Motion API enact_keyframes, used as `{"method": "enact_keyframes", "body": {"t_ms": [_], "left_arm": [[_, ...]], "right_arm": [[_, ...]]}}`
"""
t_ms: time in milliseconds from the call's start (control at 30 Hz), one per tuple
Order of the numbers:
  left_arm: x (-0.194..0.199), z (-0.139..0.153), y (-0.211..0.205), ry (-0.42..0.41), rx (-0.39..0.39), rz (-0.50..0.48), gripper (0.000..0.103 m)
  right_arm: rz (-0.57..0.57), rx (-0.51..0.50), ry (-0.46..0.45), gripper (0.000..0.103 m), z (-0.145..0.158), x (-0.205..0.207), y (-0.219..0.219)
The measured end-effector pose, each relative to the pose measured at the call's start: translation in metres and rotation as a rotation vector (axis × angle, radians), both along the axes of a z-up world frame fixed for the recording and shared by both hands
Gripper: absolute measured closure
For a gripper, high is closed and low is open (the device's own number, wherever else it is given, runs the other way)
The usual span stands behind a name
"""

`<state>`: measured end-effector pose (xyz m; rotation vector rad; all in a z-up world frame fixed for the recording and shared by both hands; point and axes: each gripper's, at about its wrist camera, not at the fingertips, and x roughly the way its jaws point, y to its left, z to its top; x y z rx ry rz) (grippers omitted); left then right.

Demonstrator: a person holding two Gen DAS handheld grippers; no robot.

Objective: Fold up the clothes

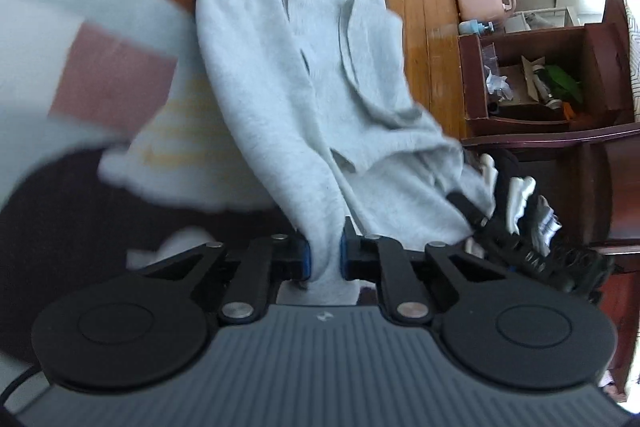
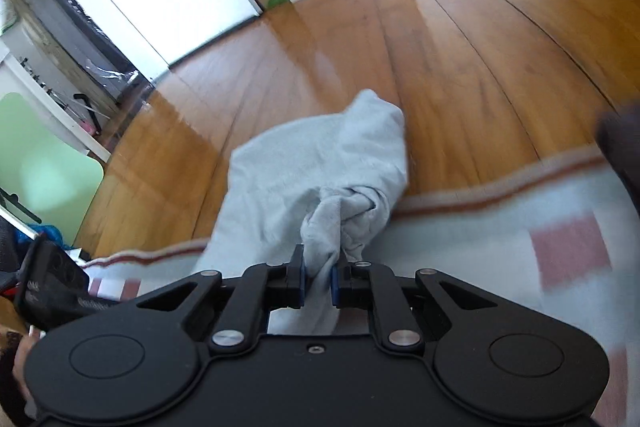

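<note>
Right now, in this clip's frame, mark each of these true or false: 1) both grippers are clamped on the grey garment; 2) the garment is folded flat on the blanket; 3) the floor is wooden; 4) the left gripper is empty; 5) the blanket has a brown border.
1) True: the left gripper and the right gripper each pinch the grey garment.
2) False: it hangs bunched and twisted between them, unfolded.
3) True: a wooden floor lies beyond.
4) False: grey cloth sits between its fingers.
5) True: the blanket has a brown border.
</note>
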<state>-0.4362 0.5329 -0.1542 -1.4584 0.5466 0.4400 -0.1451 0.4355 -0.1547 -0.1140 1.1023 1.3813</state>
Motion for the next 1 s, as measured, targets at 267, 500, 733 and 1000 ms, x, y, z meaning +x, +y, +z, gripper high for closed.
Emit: {"method": "enact_keyframes", "body": {"t_ms": [267, 500, 733, 1000], "left_arm": [[-0.024, 0.016, -0.037, -0.024, -0.105, 0.033, 0.091], [-0.018, 0.025, 0.015, -0.062, -0.085, 0.073, 0.09], [0.009, -0.013, 0.087, 0.033, -0.112, 0.138, 0.09], [0.004, -0.041, 0.101, 0.0, -0.126, 0.185, 0.088]], "right_arm": [[-0.11, -0.182, 0.252, 0.089, 0.011, 0.003, -0.071], [-0.256, -0.185, 0.433, 0.089, 0.012, 0.041, -0.028], [-0.401, -0.303, 0.457, 0.088, -0.024, 0.07, 0.064], [-0.431, -0.376, 0.491, 0.088, -0.052, 0.08, 0.1]]}}
